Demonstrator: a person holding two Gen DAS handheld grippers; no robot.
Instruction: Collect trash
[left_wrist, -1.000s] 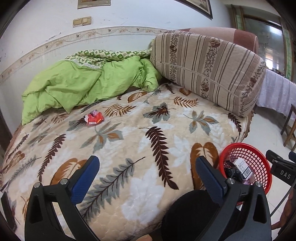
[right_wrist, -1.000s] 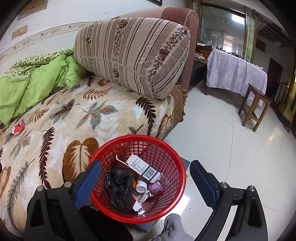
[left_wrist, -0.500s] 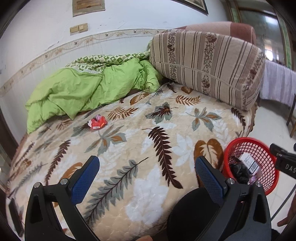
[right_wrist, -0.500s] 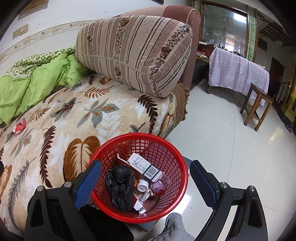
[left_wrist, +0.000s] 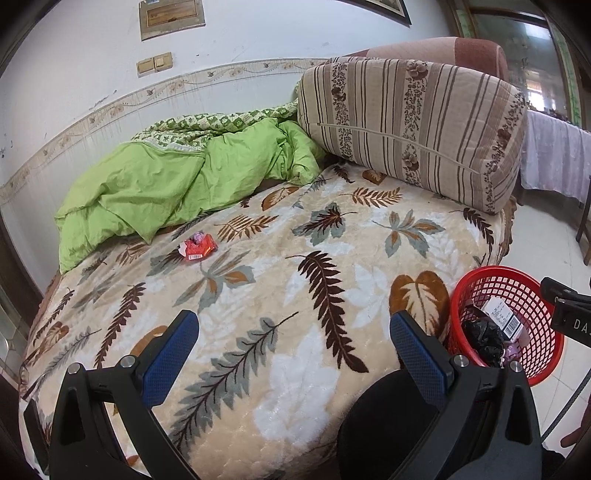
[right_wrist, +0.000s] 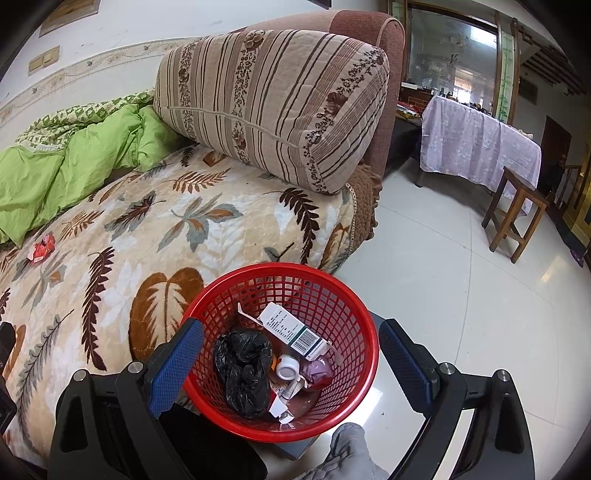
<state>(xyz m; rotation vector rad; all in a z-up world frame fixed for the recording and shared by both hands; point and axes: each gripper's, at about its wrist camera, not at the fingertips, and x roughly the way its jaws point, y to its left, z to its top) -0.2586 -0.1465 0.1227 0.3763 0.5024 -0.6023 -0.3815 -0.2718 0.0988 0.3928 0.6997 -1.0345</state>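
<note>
A crumpled red wrapper (left_wrist: 197, 246) lies on the leaf-patterned bed cover (left_wrist: 295, 295), near the green quilt; it also shows far left in the right wrist view (right_wrist: 41, 248). A red mesh basket (right_wrist: 365, 332) stands by the bed's edge, also seen in the left wrist view (left_wrist: 546, 325). It holds a black bag (right_wrist: 243, 365), a white carton (right_wrist: 295, 332) and small bits. My left gripper (left_wrist: 293, 350) is open and empty over the bed's near part, well short of the wrapper. My right gripper (right_wrist: 291, 362) is open and empty, straddling the basket from above.
A crumpled green quilt (left_wrist: 177, 184) lies at the back of the bed. A big striped pillow (left_wrist: 413, 129) leans on the headboard. On the tiled floor to the right stand a wooden stool (right_wrist: 517, 214) and a cloth-covered table (right_wrist: 476, 144).
The left gripper has pulled back and risen, so more of the bed and wall shows. The right gripper has barely moved. Both stay open.
</note>
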